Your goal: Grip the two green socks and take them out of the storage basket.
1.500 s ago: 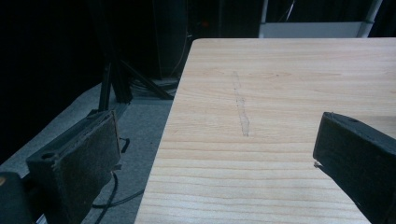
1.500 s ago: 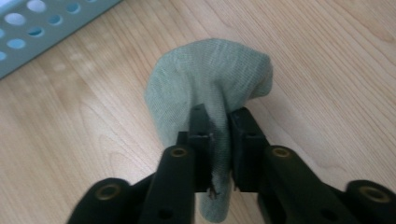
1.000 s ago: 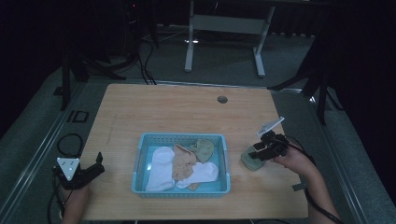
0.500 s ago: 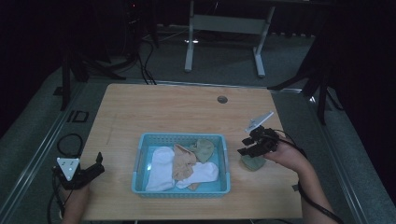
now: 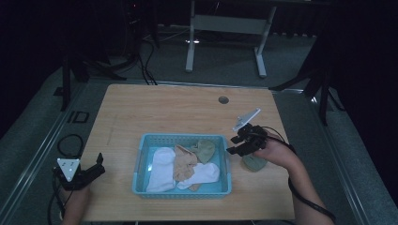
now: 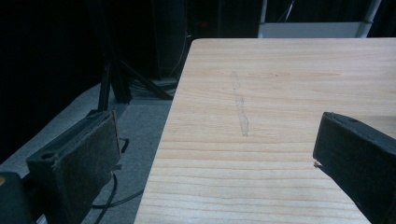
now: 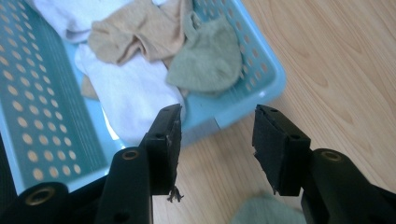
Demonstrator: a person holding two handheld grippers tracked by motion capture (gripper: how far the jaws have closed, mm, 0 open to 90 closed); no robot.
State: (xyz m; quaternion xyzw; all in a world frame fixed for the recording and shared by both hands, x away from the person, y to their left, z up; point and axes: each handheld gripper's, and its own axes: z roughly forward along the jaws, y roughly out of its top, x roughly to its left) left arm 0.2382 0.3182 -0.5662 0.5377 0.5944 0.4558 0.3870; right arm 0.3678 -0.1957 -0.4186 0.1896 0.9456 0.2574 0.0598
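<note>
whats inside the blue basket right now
The blue basket holds a heap of socks: white socks, a tan sock draped over them, and a green sock at the far right corner. Whatever lies under the heap is covered.

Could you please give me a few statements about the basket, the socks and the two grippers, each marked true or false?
1. The blue basket holds several socks. True.
2. A green sock lies on the table right of the basket. True.
3. The right gripper is clamped on a white sock. False: its jaws are open and empty, above the basket's right edge.
4. The left gripper hovers over the basket. False: it sits near the table's left edge, open.
</note>
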